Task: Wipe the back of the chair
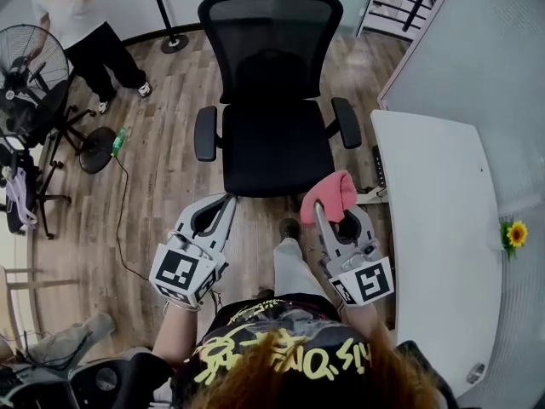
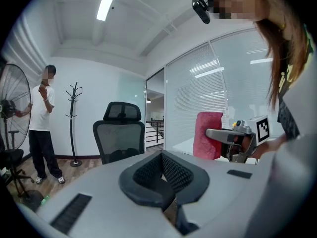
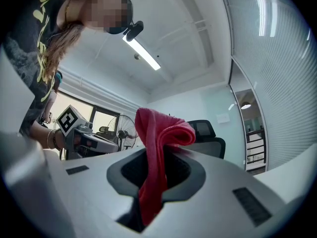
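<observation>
Jaws: right gripper [image 1: 327, 217] clamps pink cloth [image 1: 330, 192]; left gripper [image 1: 227, 201] closed, empty; chair [image 1: 271, 135] seat edge near.

Head view looks down; gripper views face chair [image 1: 271, 135].

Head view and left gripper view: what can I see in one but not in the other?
Only the head view shows the white desk with its little yellow sunflower, and the black mesh office chair from above, seat and armrests too. Only the left gripper view shows the long ceiling light and, close up, the left gripper shut on nothing. Both show the chair, the pink cloth held in the right gripper, the black standing fan and a person in a white shirt.
</observation>
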### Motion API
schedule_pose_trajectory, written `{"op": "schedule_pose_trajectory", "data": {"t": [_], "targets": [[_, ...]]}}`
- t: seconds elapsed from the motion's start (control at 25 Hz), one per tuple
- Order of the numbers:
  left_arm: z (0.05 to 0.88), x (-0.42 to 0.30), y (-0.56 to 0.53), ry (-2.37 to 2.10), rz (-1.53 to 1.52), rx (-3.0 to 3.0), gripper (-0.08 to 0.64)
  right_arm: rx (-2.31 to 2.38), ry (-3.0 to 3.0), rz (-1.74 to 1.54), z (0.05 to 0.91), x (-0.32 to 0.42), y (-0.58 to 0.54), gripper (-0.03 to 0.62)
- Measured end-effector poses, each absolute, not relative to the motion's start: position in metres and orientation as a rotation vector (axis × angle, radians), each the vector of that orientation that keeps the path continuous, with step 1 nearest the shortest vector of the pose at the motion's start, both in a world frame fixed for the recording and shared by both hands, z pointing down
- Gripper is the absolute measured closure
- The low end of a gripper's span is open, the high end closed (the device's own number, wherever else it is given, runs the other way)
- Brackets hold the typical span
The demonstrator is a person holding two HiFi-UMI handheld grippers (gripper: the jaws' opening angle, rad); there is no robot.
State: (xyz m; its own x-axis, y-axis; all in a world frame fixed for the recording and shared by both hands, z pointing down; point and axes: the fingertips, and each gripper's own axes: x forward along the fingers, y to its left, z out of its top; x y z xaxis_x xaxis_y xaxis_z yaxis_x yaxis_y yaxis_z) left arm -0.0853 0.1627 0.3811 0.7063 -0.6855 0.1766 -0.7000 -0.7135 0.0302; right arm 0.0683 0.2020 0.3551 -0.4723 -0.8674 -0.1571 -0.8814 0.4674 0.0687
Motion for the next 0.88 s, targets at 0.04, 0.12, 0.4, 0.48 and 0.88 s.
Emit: {"op": "schedule_pose_trajectory", "data": {"t": [0.04, 0.12, 0.4, 0.48, 0.88], "targets": [[0.38, -0.081, 0.155, -1.144, 0.232, 2.816, 0.566, -1.552, 2.605, 0.217, 0.353, 0.072, 0.194, 0.531], [0.374, -0.07, 0.138, -1.144, 0.229, 2.82, 0.566, -1.55, 2.606, 0.221, 0.349, 0.082, 0.177, 0.531], [0.374, -0.047, 0.066, -1.175, 0.243, 2.802, 0.566, -1.52, 2.619, 0.211, 0.349, 0.109, 0.098, 0.531], [0.371, -0.041, 0.048, -1.186, 0.242, 2.794, 0.566, -1.506, 2.627, 0.211, 0.345, 0.115, 0.079, 0.531], [0.363, 0.006, -0.054, -1.228, 0.213, 2.792, 0.566, -1.465, 2.652, 0.215, 0.342, 0.16, -0.024, 0.531]]}}
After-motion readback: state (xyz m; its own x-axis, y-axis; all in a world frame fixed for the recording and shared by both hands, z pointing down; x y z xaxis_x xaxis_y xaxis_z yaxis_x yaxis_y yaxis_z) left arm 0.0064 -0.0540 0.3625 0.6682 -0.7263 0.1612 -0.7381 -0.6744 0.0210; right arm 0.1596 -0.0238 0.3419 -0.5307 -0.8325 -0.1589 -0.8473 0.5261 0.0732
